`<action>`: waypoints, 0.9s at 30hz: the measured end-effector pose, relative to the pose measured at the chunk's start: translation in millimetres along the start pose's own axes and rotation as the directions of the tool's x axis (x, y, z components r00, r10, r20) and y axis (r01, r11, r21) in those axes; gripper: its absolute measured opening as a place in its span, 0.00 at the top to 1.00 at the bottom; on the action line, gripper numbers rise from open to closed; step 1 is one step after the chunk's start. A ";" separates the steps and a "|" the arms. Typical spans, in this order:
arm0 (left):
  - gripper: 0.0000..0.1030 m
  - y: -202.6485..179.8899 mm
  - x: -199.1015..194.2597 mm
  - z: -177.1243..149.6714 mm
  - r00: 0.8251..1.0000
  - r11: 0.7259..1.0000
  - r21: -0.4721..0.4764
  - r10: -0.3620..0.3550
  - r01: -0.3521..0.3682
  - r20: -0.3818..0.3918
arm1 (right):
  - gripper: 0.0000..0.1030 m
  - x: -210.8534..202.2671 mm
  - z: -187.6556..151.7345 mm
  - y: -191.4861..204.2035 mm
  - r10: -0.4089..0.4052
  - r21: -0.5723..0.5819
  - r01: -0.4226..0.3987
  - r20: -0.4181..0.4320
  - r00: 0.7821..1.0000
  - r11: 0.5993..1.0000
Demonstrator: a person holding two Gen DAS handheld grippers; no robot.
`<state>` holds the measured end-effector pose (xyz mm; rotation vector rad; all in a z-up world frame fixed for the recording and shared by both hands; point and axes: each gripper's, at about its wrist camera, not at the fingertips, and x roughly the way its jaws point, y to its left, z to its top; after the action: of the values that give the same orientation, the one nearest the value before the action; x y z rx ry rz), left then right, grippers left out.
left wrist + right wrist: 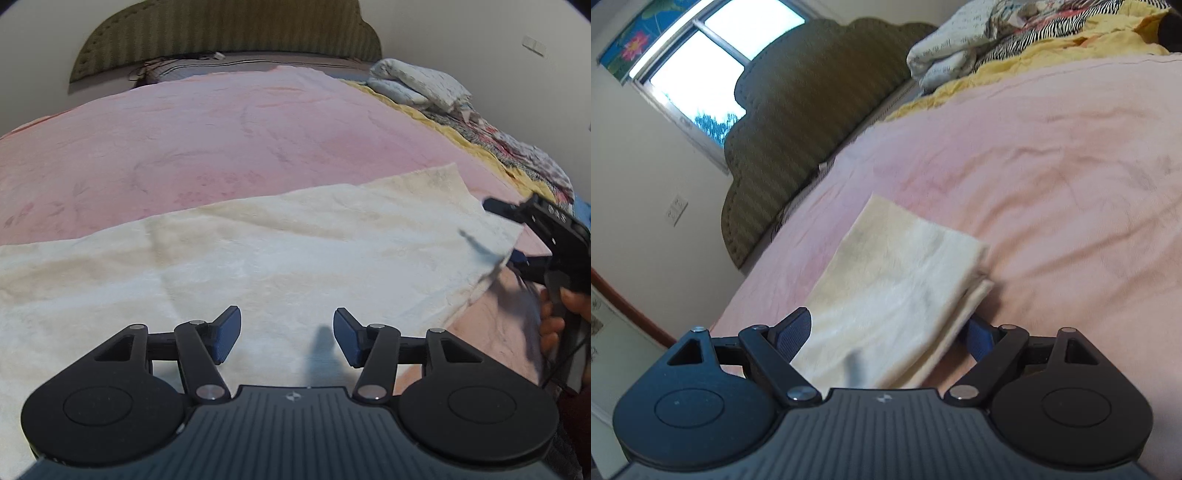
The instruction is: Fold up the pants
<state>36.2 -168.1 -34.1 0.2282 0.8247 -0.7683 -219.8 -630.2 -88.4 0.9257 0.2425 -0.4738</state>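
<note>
Cream pants (258,258) lie spread on pink bedspread (221,140). Left gripper (287,334) hovers over the cloth, fingers apart, gripping nothing. Right gripper (884,334) is wide apart around the pants' layered end; contact probably loose, edge blurred. Headboard (812,110) behind.

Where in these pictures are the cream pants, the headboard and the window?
cream pants (280,258), left wrist view, middle of the spread fabric
headboard (798,122), right wrist view, striped padded face
window (701,62), right wrist view, lower bright pane
</note>
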 end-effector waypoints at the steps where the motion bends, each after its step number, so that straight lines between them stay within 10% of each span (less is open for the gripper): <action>1: 0.40 -5.4 2.9 0.5 1.000 1.000 0.014 0.007 -0.007 -0.005 | 0.17 1.8 1.9 -1.9 0.007 0.006 -0.007 0.014 1.000 1.000; 16: 0.27 -23.3 25.2 2.7 0.990 0.987 0.078 0.143 -0.144 0.013 | 0.25 27.1 6.2 12.0 -0.003 -0.046 0.002 -0.018 1.000 0.999; 21: 0.25 -21.8 24.6 1.4 0.988 0.985 0.080 0.151 -0.152 0.017 | 0.77 32.0 7.8 -1.9 -0.022 0.034 0.023 -0.038 0.999 0.999; 27: 0.25 -8.1 17.1 -1.2 0.988 0.987 0.056 0.151 -0.152 0.033 | 0.84 28.1 9.7 7.7 -0.037 0.019 0.038 -0.027 0.999 0.999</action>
<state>37.2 -182.2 -46.6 0.3279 0.7491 -0.6517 -191.6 -642.3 -88.6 0.9480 0.2802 -0.4997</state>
